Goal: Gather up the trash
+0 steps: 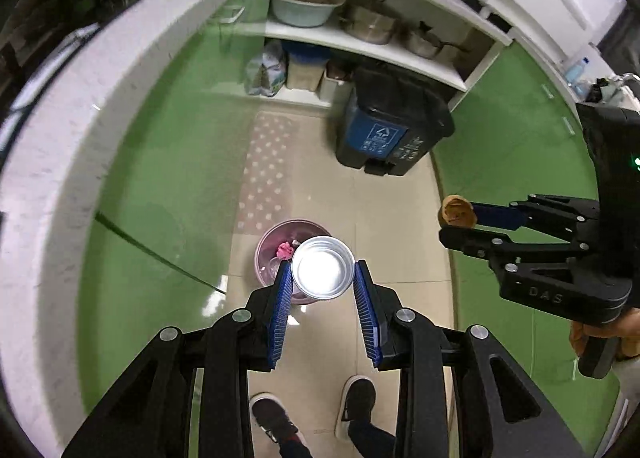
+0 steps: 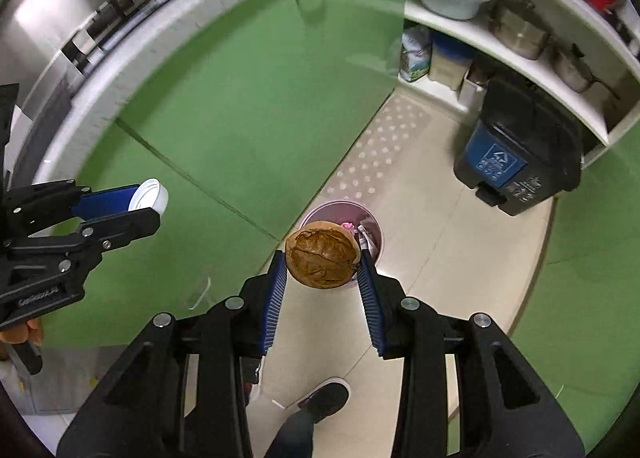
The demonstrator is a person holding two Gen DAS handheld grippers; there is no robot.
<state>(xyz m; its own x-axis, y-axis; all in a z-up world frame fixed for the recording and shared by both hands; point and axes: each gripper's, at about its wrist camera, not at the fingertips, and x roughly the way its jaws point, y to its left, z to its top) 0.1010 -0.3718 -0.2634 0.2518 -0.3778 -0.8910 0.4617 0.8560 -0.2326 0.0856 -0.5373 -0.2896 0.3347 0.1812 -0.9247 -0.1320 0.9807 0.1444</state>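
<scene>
My left gripper [image 1: 323, 278] is shut on a white, silver-lined cup [image 1: 323, 268], open end facing the camera, held above a small pink waste bin [image 1: 266, 250] on the floor. The bin holds pink crumpled trash [image 1: 285, 250]. My right gripper [image 2: 323, 272] is shut on a round brown bun-like piece of trash [image 2: 322, 254], held over the same pink bin [image 2: 372, 225]. The right gripper with the brown piece [image 1: 457, 211] shows at the right of the left wrist view. The left gripper with the white cup [image 2: 149, 195] shows at the left of the right wrist view.
A dark pedal bin with a blue label [image 1: 390, 125] stands further along the tiled floor by white shelves [image 1: 360, 45] of pots and basins. Green cabinets [image 2: 248, 105] under a white counter run along the left. A dotted mat [image 1: 268, 165] lies beyond the pink bin. The person's shoes [image 1: 356, 406] are below.
</scene>
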